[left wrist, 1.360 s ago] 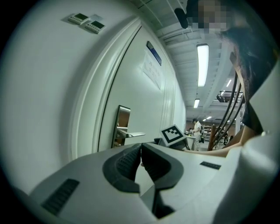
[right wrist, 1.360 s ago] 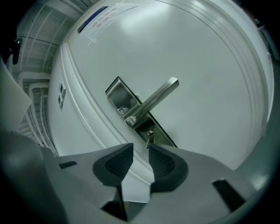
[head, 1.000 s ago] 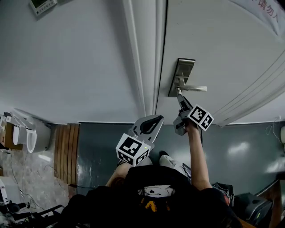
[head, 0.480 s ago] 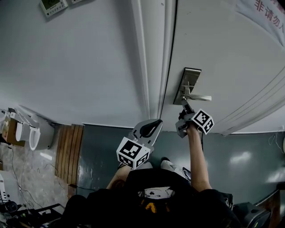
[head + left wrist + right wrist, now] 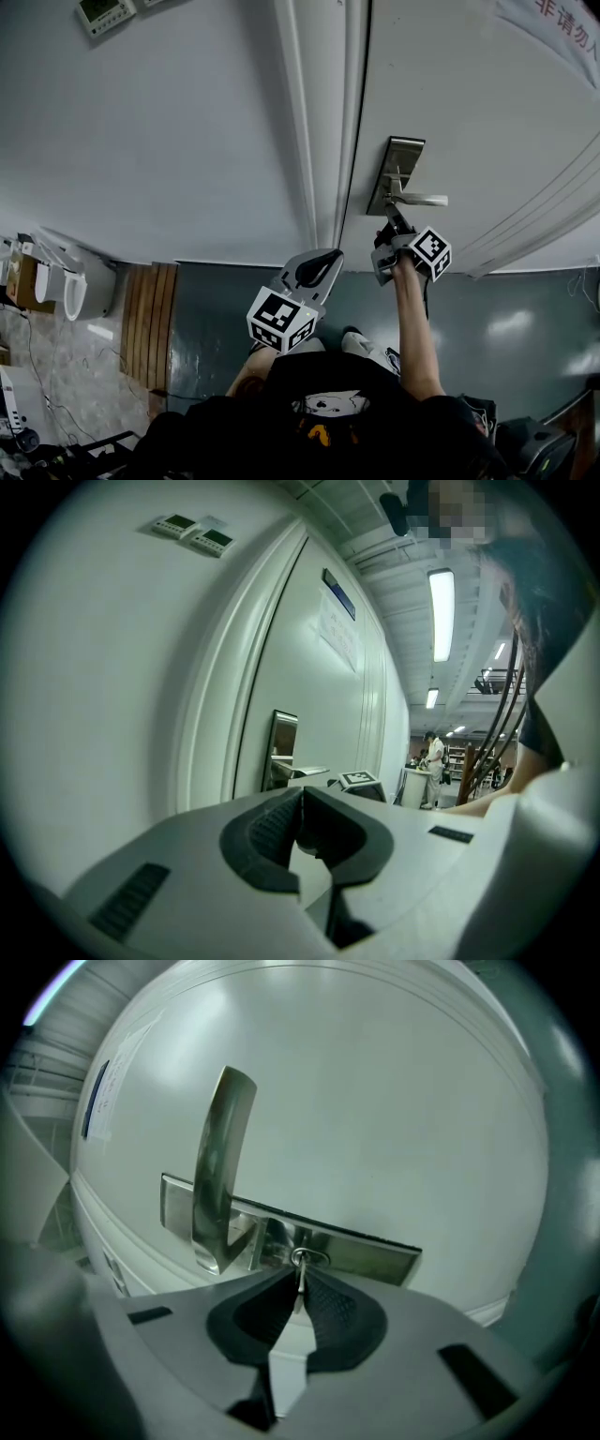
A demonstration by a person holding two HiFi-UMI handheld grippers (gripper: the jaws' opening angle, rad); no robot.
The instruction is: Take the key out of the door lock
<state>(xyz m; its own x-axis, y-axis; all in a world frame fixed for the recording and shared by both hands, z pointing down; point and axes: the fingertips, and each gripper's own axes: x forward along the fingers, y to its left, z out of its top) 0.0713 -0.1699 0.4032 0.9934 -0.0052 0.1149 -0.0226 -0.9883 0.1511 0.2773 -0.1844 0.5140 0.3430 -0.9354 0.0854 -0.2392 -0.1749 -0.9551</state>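
Note:
A small metal key (image 5: pixel 299 1277) sticks out of the keyhole in the steel lock plate (image 5: pixel 366 1246), beside the lever handle (image 5: pixel 217 1171). My right gripper (image 5: pixel 298 1285) has just been closing, and its pads now pinch the key's head. In the head view the right gripper (image 5: pixel 388 215) reaches level to the lock plate (image 5: pixel 403 152), just under the handle (image 5: pixel 423 199). My left gripper (image 5: pixel 328 255) hangs lower, short of the door frame. Its jaws (image 5: pixel 299 793) meet with nothing between them.
The white door (image 5: pixel 469 112) is closed against its frame (image 5: pixel 323 122), with a printed notice (image 5: pixel 561 22) at its top right. A wall control panel (image 5: pixel 104 13) sits far left. Wooden boards (image 5: pixel 141 323) lie on the floor. A person (image 5: pixel 433 759) stands far down the hall.
The right gripper's jaws have narrowed onto the key at the lock and its marker cube has rolled a little. The left gripper stays where it was.

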